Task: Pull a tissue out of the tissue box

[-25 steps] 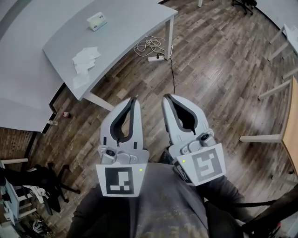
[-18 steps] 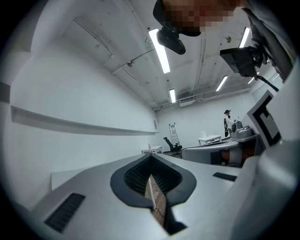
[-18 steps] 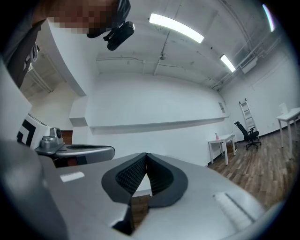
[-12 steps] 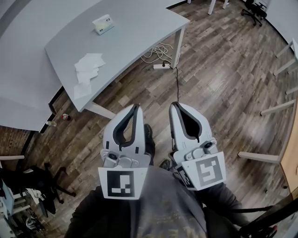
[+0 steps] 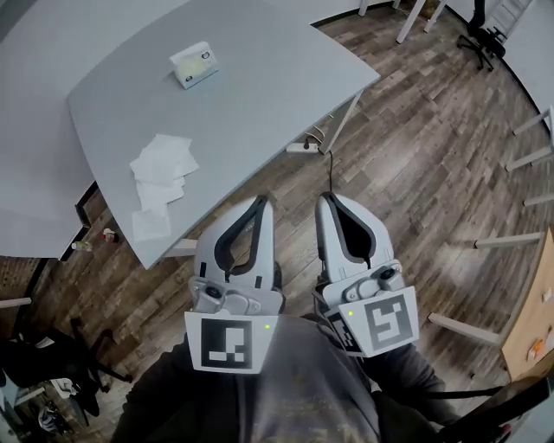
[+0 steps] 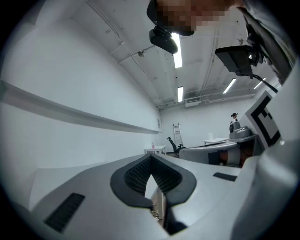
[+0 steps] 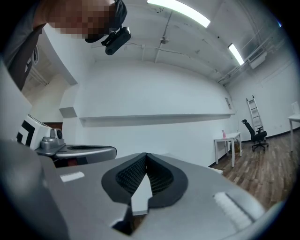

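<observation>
The tissue box [image 5: 195, 67] is small and white-green and stands far back on the grey table [image 5: 260, 78]. In the head view both grippers are held side by side over the wooden floor, just short of the table's near edge and well away from the box. My left gripper [image 5: 260, 202] is shut with nothing between its fingertips. My right gripper [image 5: 328, 200] is shut and empty too. In the left gripper view the left gripper [image 6: 151, 157] has its dark pads meeting at the tip. The right gripper view shows the right gripper [image 7: 146, 156] the same way. Neither gripper view shows the box.
Several loose white tissues [image 5: 162, 177] lie near the table's front left edge. A power strip with its cable [image 5: 305, 144] lies on the floor by the table leg [image 5: 344, 124]. White table legs [image 5: 519, 160] stand at the right, an office chair [image 5: 485, 22] at the far right.
Both grippers and the person have come closer to the table, which now fills more of the head view. The jaws of both stayed shut and empty.
</observation>
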A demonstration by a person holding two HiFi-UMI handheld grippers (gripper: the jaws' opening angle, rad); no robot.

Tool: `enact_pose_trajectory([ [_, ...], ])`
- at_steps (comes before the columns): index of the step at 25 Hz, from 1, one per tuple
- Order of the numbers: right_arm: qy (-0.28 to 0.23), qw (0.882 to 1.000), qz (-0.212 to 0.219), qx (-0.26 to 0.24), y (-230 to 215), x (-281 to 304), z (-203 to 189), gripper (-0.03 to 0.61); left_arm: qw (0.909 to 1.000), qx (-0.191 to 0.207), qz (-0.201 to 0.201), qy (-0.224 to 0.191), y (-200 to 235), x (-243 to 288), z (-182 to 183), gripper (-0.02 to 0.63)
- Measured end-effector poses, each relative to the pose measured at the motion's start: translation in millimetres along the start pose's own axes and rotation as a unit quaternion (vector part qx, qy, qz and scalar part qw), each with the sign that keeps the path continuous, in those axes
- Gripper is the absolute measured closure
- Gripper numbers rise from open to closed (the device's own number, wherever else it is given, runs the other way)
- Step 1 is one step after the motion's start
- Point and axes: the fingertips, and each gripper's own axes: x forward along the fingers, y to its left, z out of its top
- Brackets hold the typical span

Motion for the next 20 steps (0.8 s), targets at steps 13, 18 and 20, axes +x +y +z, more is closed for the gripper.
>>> enact_pose_trajectory([
  [13,-0.010,0.998,0.063,-0.016,-51,142,25,0.577,0.9984,-0.010,0.052,0.017,79,116,-8,0.615],
  [18,-0.014,0.994,0.106,-0.009,-107,210,19,0.577,0.9949,-0.001,0.095,0.036,98,192,-22,0.615],
  [20,-0.006,0.991,0.135,0.001,-131,241,14,0.577,0.9921,-0.003,0.116,0.048,105,228,-27,0.615],
])
